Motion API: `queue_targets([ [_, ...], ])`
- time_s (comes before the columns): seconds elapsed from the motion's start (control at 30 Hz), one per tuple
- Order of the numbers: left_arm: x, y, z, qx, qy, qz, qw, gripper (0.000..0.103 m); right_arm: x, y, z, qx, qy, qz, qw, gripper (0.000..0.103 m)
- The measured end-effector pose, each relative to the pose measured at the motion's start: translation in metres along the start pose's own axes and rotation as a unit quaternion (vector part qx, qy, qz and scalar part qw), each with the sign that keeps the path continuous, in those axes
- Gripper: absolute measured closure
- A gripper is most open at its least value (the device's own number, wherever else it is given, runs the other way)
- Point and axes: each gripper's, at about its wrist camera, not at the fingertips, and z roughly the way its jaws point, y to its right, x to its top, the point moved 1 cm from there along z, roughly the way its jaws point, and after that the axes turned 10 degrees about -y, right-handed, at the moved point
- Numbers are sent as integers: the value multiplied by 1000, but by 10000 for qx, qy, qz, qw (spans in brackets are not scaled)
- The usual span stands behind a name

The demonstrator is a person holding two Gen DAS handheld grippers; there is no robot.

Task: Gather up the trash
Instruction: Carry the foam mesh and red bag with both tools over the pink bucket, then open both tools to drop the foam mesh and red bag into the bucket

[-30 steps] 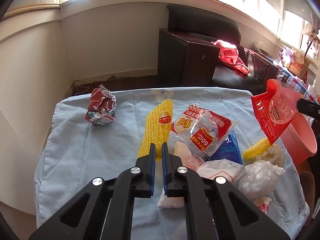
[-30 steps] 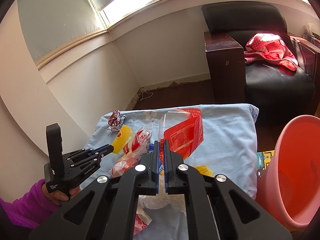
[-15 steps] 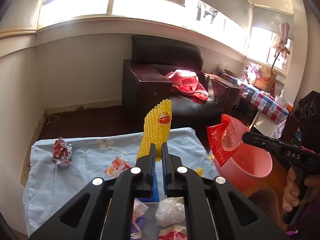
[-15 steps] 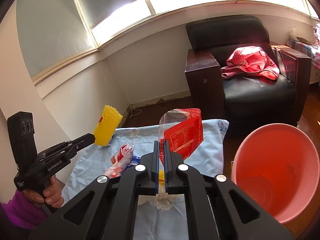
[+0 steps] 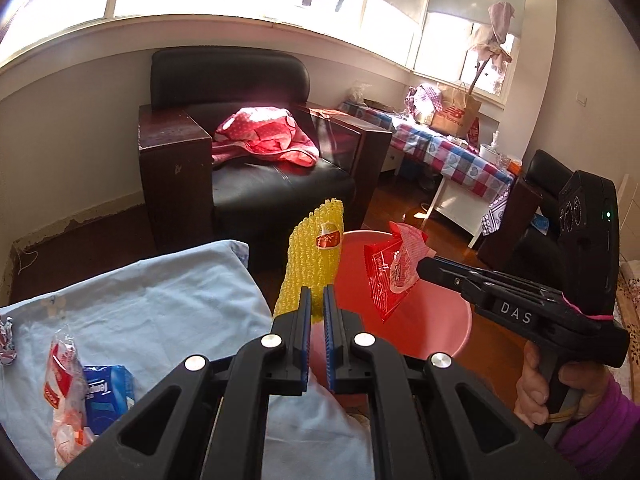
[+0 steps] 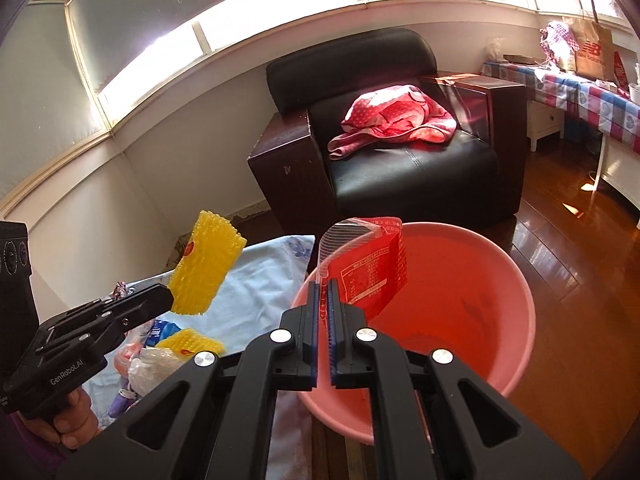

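Right wrist view | right gripper grips red wrapper, now above pink basin at 2 o'clock | left gripper pinches yellow foam net, probably short of rim | release next

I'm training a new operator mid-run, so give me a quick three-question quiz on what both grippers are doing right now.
1. True or false: the left gripper is shut on the yellow foam net.
2. What does the right gripper hold?
A. a tissue pack
B. the red wrapper
C. nothing
3. Fill in: the red wrapper hangs over the pink ____.

Key: 1 true; 2 B; 3 basin.
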Motion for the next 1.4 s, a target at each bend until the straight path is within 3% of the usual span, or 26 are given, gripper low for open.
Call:
queue_targets([
  [0.23, -3, 17, 42, -199, -389, 180, 9989, 98, -8, 22, 13, -110, -175, 223, 9995, 99],
  [0.57, -7, 19, 78, -422, -761, 81, 9962, 97, -19, 23, 19, -349, -391, 232, 9984, 99],
  [0.77, -6, 22, 85, -390, -764, 76, 9963, 96, -25, 22, 23, -532, -525, 232, 9969, 98],
  [0.87, -6, 24, 84, -397, -777, 40, 9962, 91, -28, 23, 24, -632, -611, 225, 9959, 98],
  [1.0, -7, 25, 78, -376, -716, 24, 9967, 68, -31, 27, 24, -644, -676, 297, 9952, 82],
  [1.3, -5, 23, 46, -362, -369, 63, 9986, 68, -32, 19, 12, -704, -468, 164, 9963, 76],
  [1.4, -6, 19, 27, -243, -161, 91, 9995, 68, -32, 12, 5, -625, -296, 112, 9975, 63],
])
